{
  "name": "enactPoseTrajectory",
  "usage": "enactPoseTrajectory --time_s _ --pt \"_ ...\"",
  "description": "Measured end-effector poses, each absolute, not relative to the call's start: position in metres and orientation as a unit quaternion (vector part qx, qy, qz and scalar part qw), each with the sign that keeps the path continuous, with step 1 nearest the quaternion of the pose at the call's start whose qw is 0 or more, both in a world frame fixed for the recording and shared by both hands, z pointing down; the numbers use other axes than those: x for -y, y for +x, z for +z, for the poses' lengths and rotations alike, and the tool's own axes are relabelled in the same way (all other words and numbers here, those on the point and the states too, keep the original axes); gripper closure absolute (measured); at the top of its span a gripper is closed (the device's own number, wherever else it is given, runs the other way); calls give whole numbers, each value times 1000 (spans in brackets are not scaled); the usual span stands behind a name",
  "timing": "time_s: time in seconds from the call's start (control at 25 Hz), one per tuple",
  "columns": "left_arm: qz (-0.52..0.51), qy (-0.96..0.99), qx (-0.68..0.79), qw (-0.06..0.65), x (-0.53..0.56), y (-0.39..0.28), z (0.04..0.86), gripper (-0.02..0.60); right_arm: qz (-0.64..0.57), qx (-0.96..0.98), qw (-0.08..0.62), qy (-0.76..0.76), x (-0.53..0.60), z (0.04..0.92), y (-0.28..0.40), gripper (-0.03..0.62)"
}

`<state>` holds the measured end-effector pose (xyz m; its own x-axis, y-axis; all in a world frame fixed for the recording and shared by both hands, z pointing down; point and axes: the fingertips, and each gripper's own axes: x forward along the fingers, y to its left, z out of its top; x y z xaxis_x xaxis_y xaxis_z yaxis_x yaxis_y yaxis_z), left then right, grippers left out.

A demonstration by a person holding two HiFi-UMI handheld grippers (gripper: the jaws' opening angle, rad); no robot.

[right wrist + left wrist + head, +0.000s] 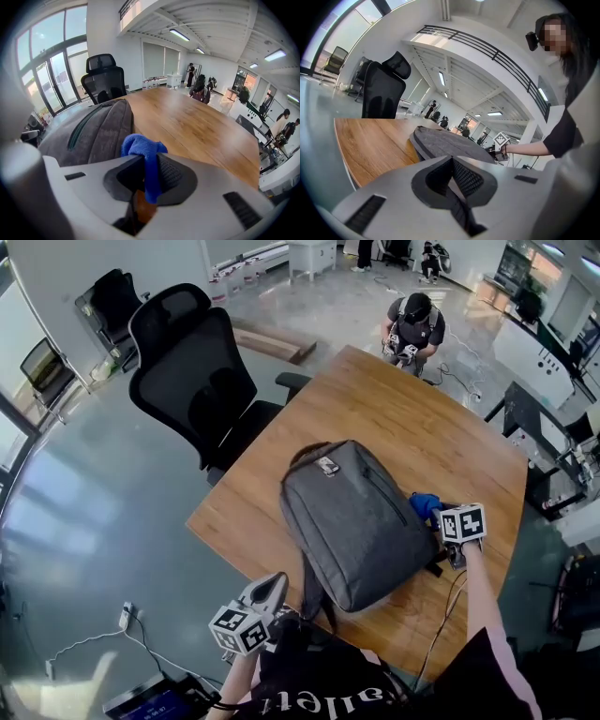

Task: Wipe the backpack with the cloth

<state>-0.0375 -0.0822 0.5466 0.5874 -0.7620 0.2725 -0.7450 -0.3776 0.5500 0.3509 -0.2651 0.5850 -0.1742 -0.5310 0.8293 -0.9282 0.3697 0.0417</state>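
A grey backpack [361, 517] lies flat on the wooden table [394, 409], its handle end toward the far side. My right gripper [448, 538] is at the backpack's right edge, shut on a blue cloth [425, 505]. In the right gripper view the blue cloth [145, 157] is pinched between the jaws, with the backpack [89, 133] just to its left. My left gripper [267, 594] is off the table's near edge, below the backpack's lower left corner, with its jaws closed on nothing. The left gripper view shows the backpack [450, 145] ahead on the table.
A black office chair [202, 381] stands at the table's far left side. A person [412, 329] crouches beyond the table's far corner. Cables and a power strip [125, 617] lie on the floor at the lower left. More desks [544, 442] stand to the right.
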Motion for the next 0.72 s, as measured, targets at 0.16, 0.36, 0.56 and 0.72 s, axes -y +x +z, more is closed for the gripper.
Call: enactPoseTrajectory --time_s 0.16,0.36,0.56,0.72 --pt "-8 831 452 324 86 -41 547 581 249 727 399 500 287 583 338 525" --pt "-3 834 446 326 110 -66 551 581 243 728 409 494 325 580 304 525" --pt "1 838 435 329 128 -78 553 581 230 729 425 485 355 577 280 525" --pt "16 846 421 325 138 -84 557 581 221 731 433 479 379 574 262 525"
